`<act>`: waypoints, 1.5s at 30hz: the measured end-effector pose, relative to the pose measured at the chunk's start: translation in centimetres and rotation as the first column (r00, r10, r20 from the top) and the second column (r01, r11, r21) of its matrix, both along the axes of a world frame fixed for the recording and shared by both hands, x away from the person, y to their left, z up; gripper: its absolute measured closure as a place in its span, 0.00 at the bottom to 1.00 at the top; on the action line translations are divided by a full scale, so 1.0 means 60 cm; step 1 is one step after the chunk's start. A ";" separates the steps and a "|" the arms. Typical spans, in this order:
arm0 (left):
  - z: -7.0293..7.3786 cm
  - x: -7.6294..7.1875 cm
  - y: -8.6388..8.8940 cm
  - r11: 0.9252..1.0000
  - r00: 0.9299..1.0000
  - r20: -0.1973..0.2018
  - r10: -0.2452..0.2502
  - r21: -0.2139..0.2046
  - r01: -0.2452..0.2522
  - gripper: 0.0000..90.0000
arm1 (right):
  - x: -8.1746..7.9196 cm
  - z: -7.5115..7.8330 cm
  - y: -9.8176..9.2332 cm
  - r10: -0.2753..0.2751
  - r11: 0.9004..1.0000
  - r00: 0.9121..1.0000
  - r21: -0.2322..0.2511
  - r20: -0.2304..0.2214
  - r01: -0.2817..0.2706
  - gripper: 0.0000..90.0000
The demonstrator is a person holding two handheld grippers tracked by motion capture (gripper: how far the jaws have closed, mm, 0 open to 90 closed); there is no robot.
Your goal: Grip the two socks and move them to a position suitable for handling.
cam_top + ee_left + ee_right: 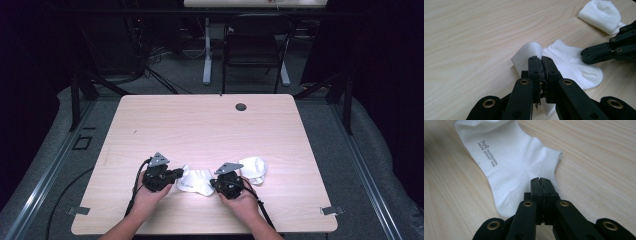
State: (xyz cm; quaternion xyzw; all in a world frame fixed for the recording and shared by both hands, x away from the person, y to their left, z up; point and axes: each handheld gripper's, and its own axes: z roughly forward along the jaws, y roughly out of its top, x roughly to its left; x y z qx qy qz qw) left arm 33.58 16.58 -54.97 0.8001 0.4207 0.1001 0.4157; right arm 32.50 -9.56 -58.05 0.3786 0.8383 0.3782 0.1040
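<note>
Left gripper (541, 60): jaws clenched on the folded end of a white sock (571, 65) lying flat on the wooden table (200, 125) near its front edge. Right gripper (541, 181): pinching the sock's opposite end (grey printed lettering visible). Second white sock (253, 169): bunched just right of it.

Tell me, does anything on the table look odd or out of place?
Nothing damaged. The two white cotton ankle socks are unpaired: one lies stretched between both tongs, its end folded over, and the other lies crumpled apart on the pale wooden table.
</note>
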 end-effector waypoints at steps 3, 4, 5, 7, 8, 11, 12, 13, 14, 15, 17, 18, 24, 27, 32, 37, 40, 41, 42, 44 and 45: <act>0.004 -0.003 0.012 0.999 1.000 0.007 0.003 0.032 -0.003 0.95 | 0.003 0.000 -0.005 -0.002 1.000 1.000 0.002 -0.007 0.002 1.00; 0.003 -0.006 0.016 0.999 1.000 0.010 0.007 0.040 -0.007 0.93 | 0.002 0.000 -0.006 -0.003 1.000 1.000 -0.002 -0.002 0.003 1.00; 0.002 -0.008 0.021 0.999 1.000 0.012 0.018 0.043 -0.019 0.93 | 0.002 0.000 -0.006 -0.003 1.000 1.000 -0.002 -0.002 0.003 1.00; 0.004 -0.011 0.032 0.999 0.999 0.025 0.041 0.004 -0.041 0.85 | 0.002 0.001 -0.005 -0.002 1.000 1.000 -0.008 0.002 0.002 1.00; 0.008 -0.013 0.037 0.998 0.998 0.032 0.055 -0.020 -0.054 0.84 | 0.002 0.001 -0.005 -0.002 1.000 1.000 -0.009 0.003 0.002 1.00; 0.021 -0.015 0.042 0.997 0.995 0.078 0.062 -0.049 -0.058 0.80 | 0.002 0.001 -0.005 -0.002 1.000 1.000 -0.013 0.003 0.002 1.00; 0.022 -0.015 0.042 0.997 0.995 0.084 0.048 -0.061 -0.043 0.79 | 0.001 0.001 -0.004 -0.002 1.000 1.000 -0.012 0.008 0.003 1.00; 0.021 -0.014 0.040 0.998 0.995 0.093 0.038 -0.055 -0.033 0.79 | 0.001 0.001 -0.004 -0.002 1.000 1.000 -0.012 0.008 0.003 1.00; 0.017 -0.011 0.037 0.999 0.995 0.092 0.029 -0.038 -0.025 0.78 | 0.001 0.000 -0.004 -0.001 1.000 1.000 -0.014 0.015 0.001 1.00; 0.012 -0.008 0.034 1.000 0.997 0.082 0.017 -0.014 -0.016 0.77 | 0.001 0.001 -0.005 0.002 1.000 1.000 -0.020 0.014 -0.001 1.00; 0.002 -0.003 0.029 1.000 0.998 0.065 0.017 0.016 -0.018 0.77 | 0.001 0.000 -0.004 -0.003 1.000 1.000 -0.013 0.015 0.003 1.00; -0.006 0.001 0.028 0.999 0.999 0.041 0.011 0.042 -0.013 0.76 | 0.001 -0.001 -0.004 -0.004 1.000 1.000 -0.011 0.017 0.004 1.00; -0.024 0.002 0.030 0.997 1.000 -0.019 0.008 0.072 -0.006 0.71 | -0.001 0.000 -0.004 -0.005 1.000 1.000 -0.020 0.018 0.005 1.00; -0.029 0.001 0.028 0.997 1.000 -0.029 0.004 0.081 -0.002 0.70 | -0.001 0.000 -0.005 -0.005 1.000 1.000 -0.017 0.020 0.005 1.00; -0.039 -0.001 0.024 0.994 0.999 -0.039 -0.005 0.106 0.009 0.69 | -0.001 0.001 -0.013 -0.013 1.000 1.000 -0.022 0.015 0.013 1.00; -0.045 -0.025 0.013 0.993 1.000 -0.001 -0.020 0.120 0.020 0.69 | -0.006 0.001 -0.020 -0.026 1.000 1.000 -0.009 -0.001 0.026 1.00; -0.046 -0.038 0.008 0.991 0.999 0.006 -0.041 0.127 0.040 0.68 | -0.012 0.003 -0.024 -0.024 0.999 1.000 -0.025 -0.007 0.024 1.00; -0.046 -0.042 0.008 0.991 0.999 0.008 -0.047 0.127 0.046 0.67 | -0.016 0.005 -0.027 -0.024 0.999 1.000 -0.030 -0.012 0.023 1.00; -0.046 -0.042 0.008 0.991 0.999 0.008 -0.047 0.127 0.046 0.67 | -0.016 0.005 -0.027 -0.024 0.999 1.000 -0.030 -0.012 0.023 1.00; -0.047 -0.044 0.007 0.993 0.999 -0.002 -0.052 0.105 0.052 0.65 | -0.018 0.007 -0.031 -0.018 0.999 1.000 -0.047 -0.019 0.017 1.00; -0.047 -0.044 0.007 0.993 0.999 -0.002 -0.052 0.105 0.052 0.65 | -0.018 0.007 -0.031 -0.018 0.999 1.000 -0.047 -0.019 0.017 1.00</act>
